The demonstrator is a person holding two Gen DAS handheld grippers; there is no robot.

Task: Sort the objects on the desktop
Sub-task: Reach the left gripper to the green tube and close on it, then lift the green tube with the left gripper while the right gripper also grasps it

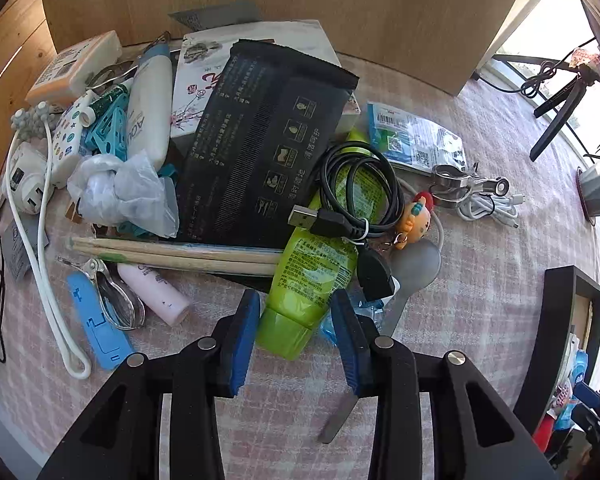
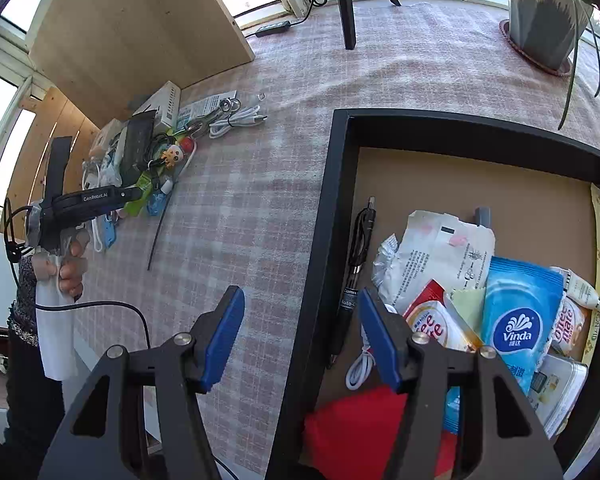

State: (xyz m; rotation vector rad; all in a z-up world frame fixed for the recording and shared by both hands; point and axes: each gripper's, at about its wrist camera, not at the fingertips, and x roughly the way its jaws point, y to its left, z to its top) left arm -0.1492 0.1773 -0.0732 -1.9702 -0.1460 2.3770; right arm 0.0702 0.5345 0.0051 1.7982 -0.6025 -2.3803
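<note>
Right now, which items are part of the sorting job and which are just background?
Job:
green tube
black USB cable
chopsticks
black tray
left gripper, open

Background:
potted plant
tripod
wooden board

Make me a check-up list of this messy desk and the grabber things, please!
Surface: pink checked tablecloth.
Job's things: green tube lies cap-first between the open left gripper fingers, not clamped; black tray already holds a Vinda tissue pack and a pen.
Clutter: chopsticks, black pouch, toy keychain.
Grippers: right gripper open, empty, over the tray's edge.
Cables: black USB cable, white cable.
Surroundings: potted plant, windows.
</note>
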